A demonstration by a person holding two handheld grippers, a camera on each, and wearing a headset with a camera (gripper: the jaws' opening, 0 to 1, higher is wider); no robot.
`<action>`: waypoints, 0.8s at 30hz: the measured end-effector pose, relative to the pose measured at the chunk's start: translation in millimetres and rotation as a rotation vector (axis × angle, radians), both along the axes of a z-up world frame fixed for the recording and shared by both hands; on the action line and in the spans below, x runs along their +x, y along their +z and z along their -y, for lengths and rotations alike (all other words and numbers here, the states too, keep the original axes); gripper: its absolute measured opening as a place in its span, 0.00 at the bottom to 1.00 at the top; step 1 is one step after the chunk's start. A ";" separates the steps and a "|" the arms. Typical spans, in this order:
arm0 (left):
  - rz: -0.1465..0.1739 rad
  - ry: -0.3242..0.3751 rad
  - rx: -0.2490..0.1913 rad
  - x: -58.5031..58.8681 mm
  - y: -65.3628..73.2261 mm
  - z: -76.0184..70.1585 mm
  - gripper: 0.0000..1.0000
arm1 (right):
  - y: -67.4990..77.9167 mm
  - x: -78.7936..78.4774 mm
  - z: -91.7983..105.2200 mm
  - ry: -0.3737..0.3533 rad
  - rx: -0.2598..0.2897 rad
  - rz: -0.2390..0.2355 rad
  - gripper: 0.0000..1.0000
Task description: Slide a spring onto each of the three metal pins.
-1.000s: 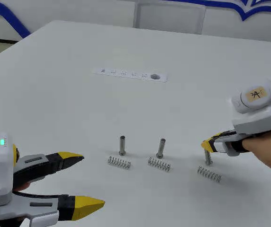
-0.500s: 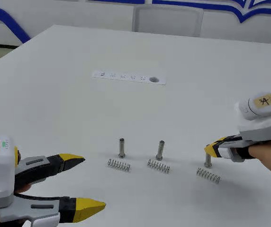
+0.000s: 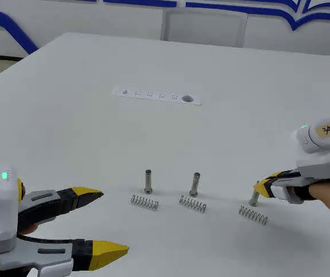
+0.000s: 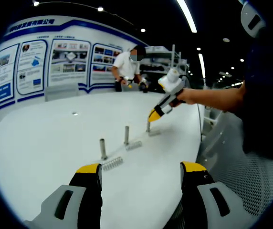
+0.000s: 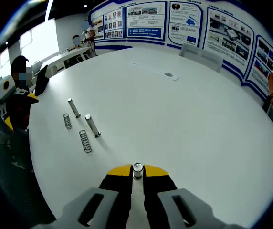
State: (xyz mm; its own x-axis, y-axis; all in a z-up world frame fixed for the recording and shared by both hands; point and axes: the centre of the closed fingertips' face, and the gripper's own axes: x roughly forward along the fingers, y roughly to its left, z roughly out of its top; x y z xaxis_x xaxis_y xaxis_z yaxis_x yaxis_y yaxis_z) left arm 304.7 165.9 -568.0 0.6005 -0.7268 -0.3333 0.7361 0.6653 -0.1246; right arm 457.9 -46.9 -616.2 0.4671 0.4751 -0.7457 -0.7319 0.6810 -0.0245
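Three short coiled steel springs (image 3: pixel 145 202) lie on the white desk (image 3: pixel 222 138), one just in front of each upright grey metal pin (image 3: pixel 148 180). They look light, springy and apt to roll, so a gentle mid-coil pinch is likely best. The right gripper (image 3: pixel 261 187) is pinched on the rightmost pin (image 5: pixel 137 170) at its head. The left gripper (image 3: pixel 110 222) gapes wide, holding nothing.

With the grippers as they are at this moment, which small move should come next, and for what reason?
Probably move the open left gripper to the spring lying in front of the rightmost pin and close on it. The right gripper is shut on that pin near its top, and all three springs lie flat on the table, none on a pin.
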 end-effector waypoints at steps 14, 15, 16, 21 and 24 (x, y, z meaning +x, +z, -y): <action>0.007 -0.008 -0.004 -0.5 1.4 1.4 0.68 | -0.8 -0.7 1.8 0.000 0.004 0.004 0.09; 0.007 -0.009 -0.004 -0.5 1.4 1.5 0.68 | -1.0 -1.1 2.3 0.001 0.002 0.004 0.10; 0.007 -0.010 -0.005 -0.5 1.4 1.7 0.68 | -1.2 -1.9 3.2 0.003 0.000 0.005 0.10; 0.003 -0.016 -0.003 -0.4 -0.1 2.4 0.68 | -3.4 -6.8 6.0 0.007 -0.003 0.001 0.11; 0.000 -0.019 -0.002 -0.2 -0.5 3.1 0.68 | -5.1 -10.9 7.2 0.010 -0.001 -0.005 0.12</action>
